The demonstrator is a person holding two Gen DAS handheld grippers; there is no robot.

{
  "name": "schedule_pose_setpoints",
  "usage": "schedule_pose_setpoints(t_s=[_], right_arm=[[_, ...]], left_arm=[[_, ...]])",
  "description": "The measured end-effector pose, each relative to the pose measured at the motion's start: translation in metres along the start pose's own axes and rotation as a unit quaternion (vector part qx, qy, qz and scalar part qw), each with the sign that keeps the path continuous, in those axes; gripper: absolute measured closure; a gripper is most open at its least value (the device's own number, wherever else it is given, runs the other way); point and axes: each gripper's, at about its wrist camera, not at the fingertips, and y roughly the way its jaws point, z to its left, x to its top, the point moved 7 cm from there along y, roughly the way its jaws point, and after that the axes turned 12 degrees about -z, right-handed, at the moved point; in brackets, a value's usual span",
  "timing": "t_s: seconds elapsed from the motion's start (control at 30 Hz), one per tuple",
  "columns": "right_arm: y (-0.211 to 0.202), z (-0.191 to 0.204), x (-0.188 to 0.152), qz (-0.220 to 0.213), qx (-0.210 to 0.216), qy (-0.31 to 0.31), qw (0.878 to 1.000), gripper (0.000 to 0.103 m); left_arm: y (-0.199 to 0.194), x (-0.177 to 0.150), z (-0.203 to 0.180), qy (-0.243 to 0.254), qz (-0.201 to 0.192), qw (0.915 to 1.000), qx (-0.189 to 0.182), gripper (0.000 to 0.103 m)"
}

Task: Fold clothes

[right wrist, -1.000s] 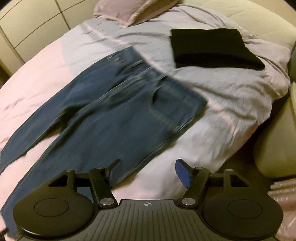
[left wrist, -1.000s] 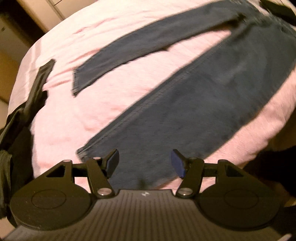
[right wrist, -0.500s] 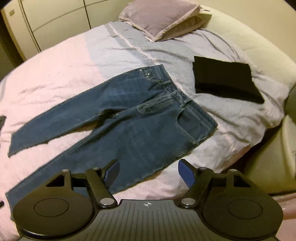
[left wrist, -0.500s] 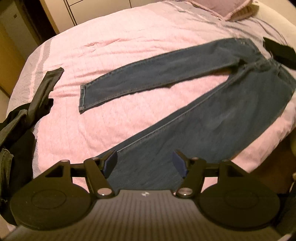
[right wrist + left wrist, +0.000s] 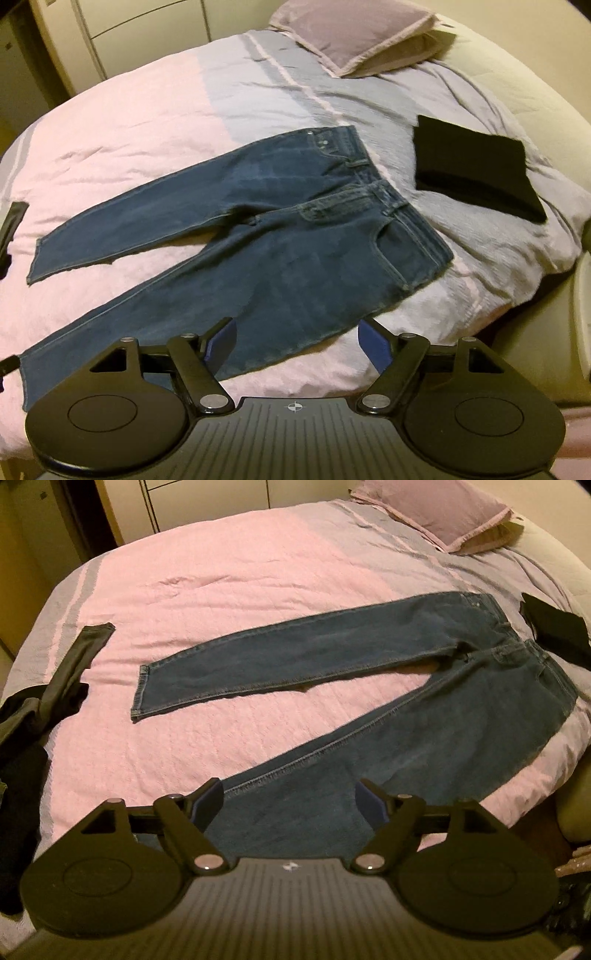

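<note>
Blue jeans [image 5: 424, 716] lie flat on the pink bed cover [image 5: 221, 583], legs spread in a V, waist to the right. They also show in the right wrist view [image 5: 280, 236], waistband toward the pillow side. My left gripper [image 5: 291, 801] is open and empty, above the near leg close to its hem. My right gripper [image 5: 295, 339] is open and empty, above the near leg's thigh by the bed's front edge.
A folded black garment [image 5: 472, 170] lies right of the jeans' waist. A dark garment pile [image 5: 48, 694] hangs at the bed's left edge. A pillow [image 5: 354, 33] lies at the head. Cupboards [image 5: 122, 33] stand behind. The bed's near edge drops off at right.
Both grippers have pulled back and up from the jeans, so more of the bed shows. Both stay open. The jeans have not moved.
</note>
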Motion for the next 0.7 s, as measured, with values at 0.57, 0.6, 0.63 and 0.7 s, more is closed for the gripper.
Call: schedule_pose_setpoints(t_s=[0.57,0.6,0.63,0.7], right_arm=[[0.012,0.068,-0.02,0.017,0.049,-0.103,0.993,0.027],[0.013,0.071,-0.022,0.019,0.051,-0.106,0.993,0.027],[0.014,0.073,-0.025,0.021,0.053,-0.109,0.992,0.027],[0.015,0.078,-0.03,0.025,0.058,-0.113,0.992,0.027]], left_arm=[[-0.02,-0.024,0.034,-0.008,0.012,0.9991,0.041,0.025],[-0.022,-0.027,0.035,-0.007,0.014,0.999,0.043,0.025],[-0.024,-0.031,0.037,-0.007,0.016,0.9988,0.045,0.025],[-0.028,-0.037,0.04,-0.007,0.02,0.9986,0.048,0.025]])
